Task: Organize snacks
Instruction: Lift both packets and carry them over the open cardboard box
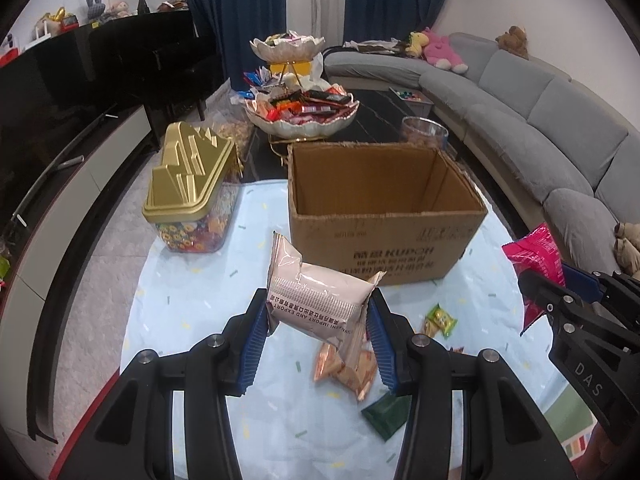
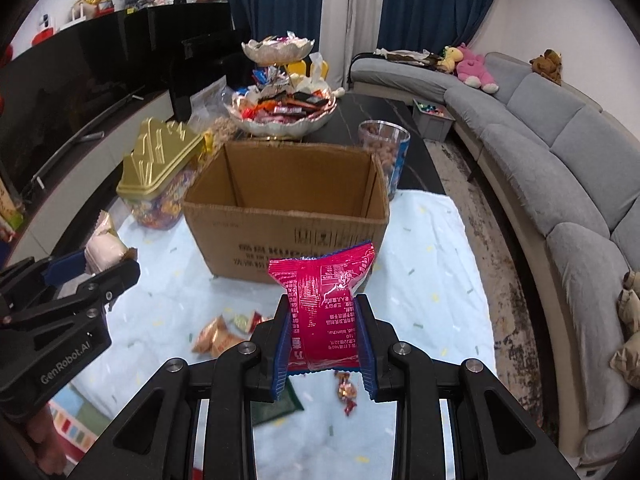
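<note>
My left gripper [image 1: 318, 320] is shut on a pale pink snack packet [image 1: 316, 292] and holds it above the light blue cloth [image 1: 200, 280], in front of the open cardboard box [image 1: 384, 240]. My right gripper [image 2: 322, 332] is shut on a magenta snack packet [image 2: 324, 304], held up before the same box [image 2: 288, 240]. Each gripper shows in the other's view: the right one [image 1: 556, 280] at the right edge, the left one [image 2: 108, 268] at the left edge. Loose small snacks [image 1: 348, 368] and a dark green packet [image 1: 386, 414] lie on the cloth.
A gold-lidded candy jar [image 1: 192, 196] stands left of the box. A two-tier bowl stand of sweets [image 1: 302, 110] and a clear tub [image 1: 424, 134] stand behind it on the dark table. A grey sofa [image 1: 540, 120] curves along the right, a black TV unit [image 1: 80, 100] along the left.
</note>
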